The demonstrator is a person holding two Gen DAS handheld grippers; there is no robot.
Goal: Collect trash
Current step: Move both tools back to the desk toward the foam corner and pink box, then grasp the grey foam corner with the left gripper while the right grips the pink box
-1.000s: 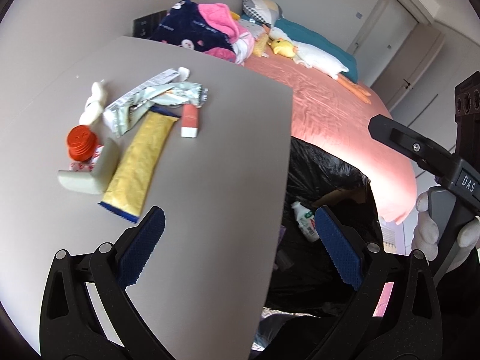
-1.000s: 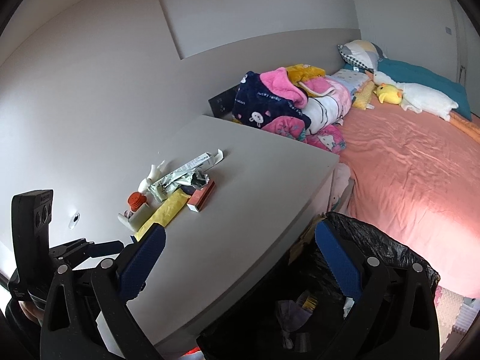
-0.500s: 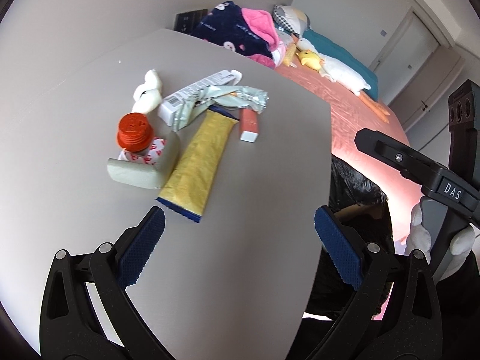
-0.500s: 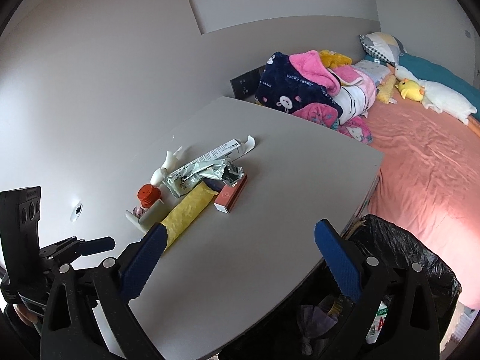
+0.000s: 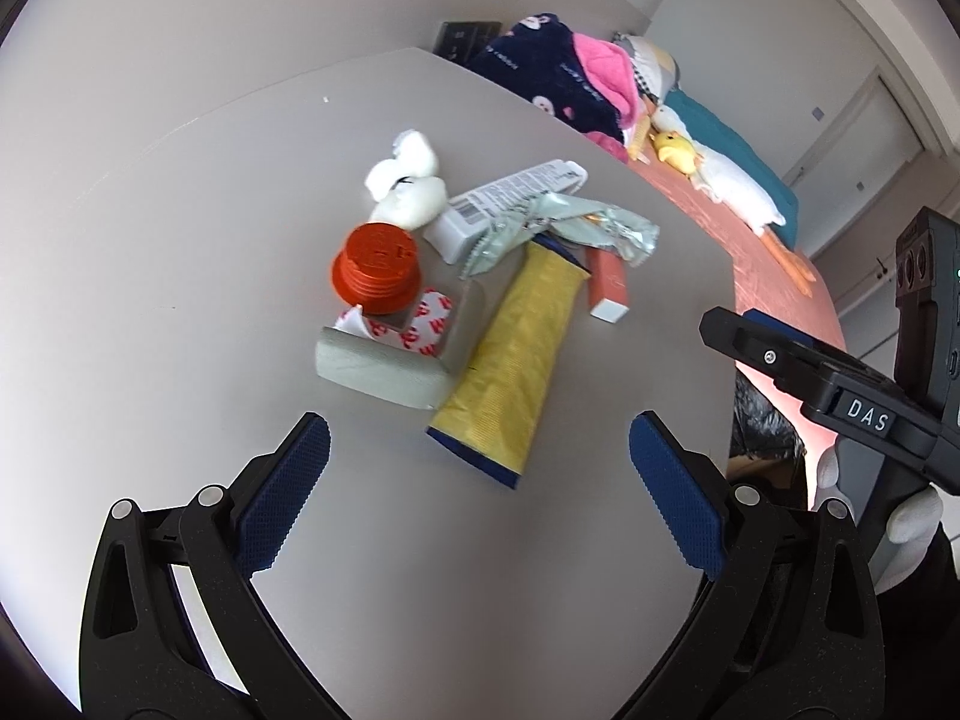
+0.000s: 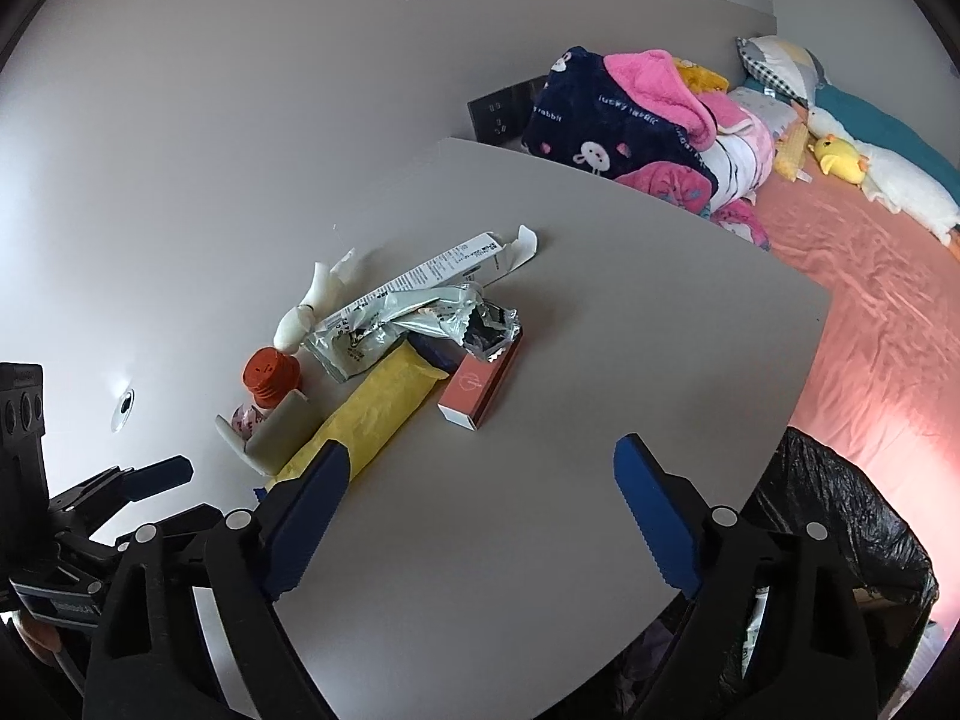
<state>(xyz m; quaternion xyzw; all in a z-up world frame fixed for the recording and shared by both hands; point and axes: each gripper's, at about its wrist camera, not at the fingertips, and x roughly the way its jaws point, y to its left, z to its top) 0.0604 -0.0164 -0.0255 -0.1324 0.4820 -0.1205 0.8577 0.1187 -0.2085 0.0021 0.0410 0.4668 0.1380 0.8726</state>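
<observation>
Several pieces of trash lie heaped on the grey table (image 6: 540, 480), all placed here relative to the yellow packet (image 5: 516, 348) at the middle of the heap. Off the table's edge, well apart from the packet on the bed (image 6: 870, 330) side: black trash bag (image 6: 840, 528), mouth open. Risk there: a long carry over the edge, so a loose pinch could drop a piece on the floor.

Against the packet's far end: crumpled foil wrapper (image 5: 576, 228) and long white carton (image 5: 510, 198), both overlapping it. Likely to drag along or spill if the packet is pulled out first.

Just beside the packet, away from the bed: grey holder (image 5: 384, 366) with the orange cap (image 5: 375, 264) standing in it. Round, top-heavy, apt to tip or roll off when nudged.

Just beside the packet on the bed side: small pink box (image 6: 480, 384), easily shoved toward the edge.

Beyond the cap: white tissue wads (image 5: 408, 186), light, prone to slip from a pinch.

Left gripper (image 5: 480, 462): wide open, empty, hovering short of the packet's near end. Right gripper (image 6: 480, 474): empty, jaws closing on nothing but air above bare table; closing too early would mean a miss at the pink box.
</observation>
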